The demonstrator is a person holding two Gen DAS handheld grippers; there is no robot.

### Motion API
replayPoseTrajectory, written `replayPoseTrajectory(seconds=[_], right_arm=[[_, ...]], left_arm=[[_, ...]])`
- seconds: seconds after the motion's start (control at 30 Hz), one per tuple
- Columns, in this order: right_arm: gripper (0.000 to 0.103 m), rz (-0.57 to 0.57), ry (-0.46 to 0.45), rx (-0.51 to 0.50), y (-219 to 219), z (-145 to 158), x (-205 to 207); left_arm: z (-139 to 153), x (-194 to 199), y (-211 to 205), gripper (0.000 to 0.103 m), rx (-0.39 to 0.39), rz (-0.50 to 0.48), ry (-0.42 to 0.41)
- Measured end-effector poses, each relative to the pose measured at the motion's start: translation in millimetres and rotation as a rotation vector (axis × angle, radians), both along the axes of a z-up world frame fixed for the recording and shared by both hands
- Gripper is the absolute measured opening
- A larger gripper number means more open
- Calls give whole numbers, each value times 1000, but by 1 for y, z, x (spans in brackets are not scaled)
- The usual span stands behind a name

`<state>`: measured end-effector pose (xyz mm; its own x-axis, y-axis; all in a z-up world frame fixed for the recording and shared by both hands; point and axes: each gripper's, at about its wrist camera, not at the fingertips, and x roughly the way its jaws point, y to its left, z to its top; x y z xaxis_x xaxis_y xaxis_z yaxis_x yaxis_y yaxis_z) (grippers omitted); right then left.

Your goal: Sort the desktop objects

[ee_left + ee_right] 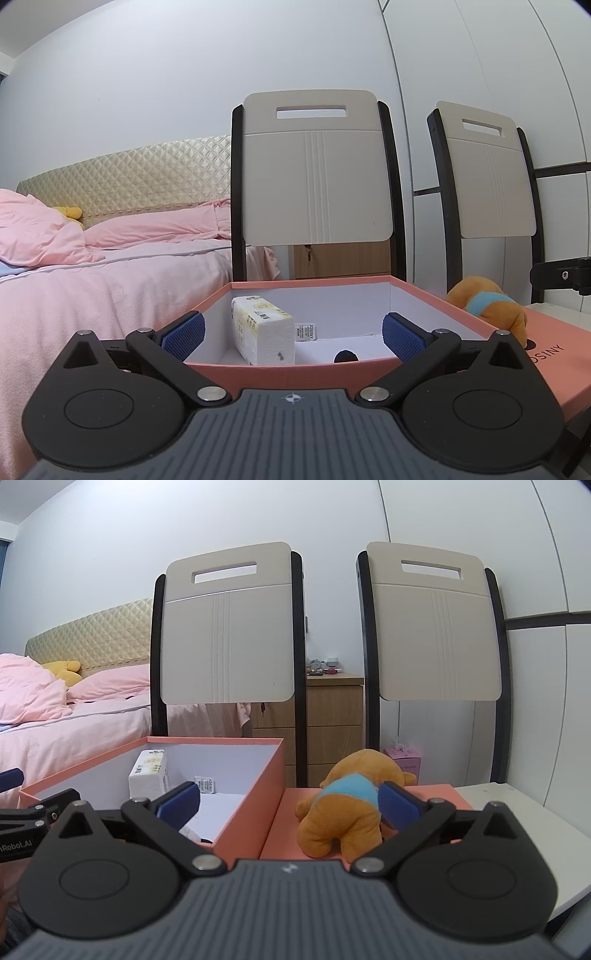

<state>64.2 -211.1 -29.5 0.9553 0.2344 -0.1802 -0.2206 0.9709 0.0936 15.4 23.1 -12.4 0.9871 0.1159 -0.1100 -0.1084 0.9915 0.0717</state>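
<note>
An open salmon-pink box (288,373) with a white inside holds a white tissue pack (264,330) standing at its left and a small dark object (345,356) near the front wall. My left gripper (293,334) is open and empty, its blue pads straddling the box's near wall. The box (251,812) and tissue pack (149,773) also show in the right wrist view. An orange plush toy with a light-blue band (345,812) lies on the pink lid (280,834) right of the box. My right gripper (288,803) is open, its right pad beside the toy.
Two folded beige chairs (229,635) lean on the wall behind the table. A bed with pink bedding (92,280) lies to the left. A wooden drawer unit (332,723) stands between the chairs. The white table edge (517,812) is at the right.
</note>
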Motion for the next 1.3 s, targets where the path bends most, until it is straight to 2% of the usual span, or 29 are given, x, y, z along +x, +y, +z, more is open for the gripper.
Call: replayPoseTrajectory(seconds=[0.5, 0.73, 1.03, 1.13, 1.2, 1.3], right_arm=[[103, -3, 0, 2, -5, 2, -3], [103, -18, 12, 22, -14, 3, -9], [103, -126, 15, 133, -55, 8, -21], [103, -178, 14, 160, -71, 9, -29], [103, -196, 4, 178, -82, 9, -35], [103, -207, -14, 202, -98, 9, -46]], left_arm=[[0, 1, 0, 103, -11, 6, -2], [0, -2, -6, 103, -18, -22, -21], [-1, 4, -66, 102, 29, -129, -37], [-1, 6, -86, 96, 45, -165, -42], [-2, 13, -109, 85, 76, -206, -27], [1, 27, -145, 84, 90, -260, -35]])
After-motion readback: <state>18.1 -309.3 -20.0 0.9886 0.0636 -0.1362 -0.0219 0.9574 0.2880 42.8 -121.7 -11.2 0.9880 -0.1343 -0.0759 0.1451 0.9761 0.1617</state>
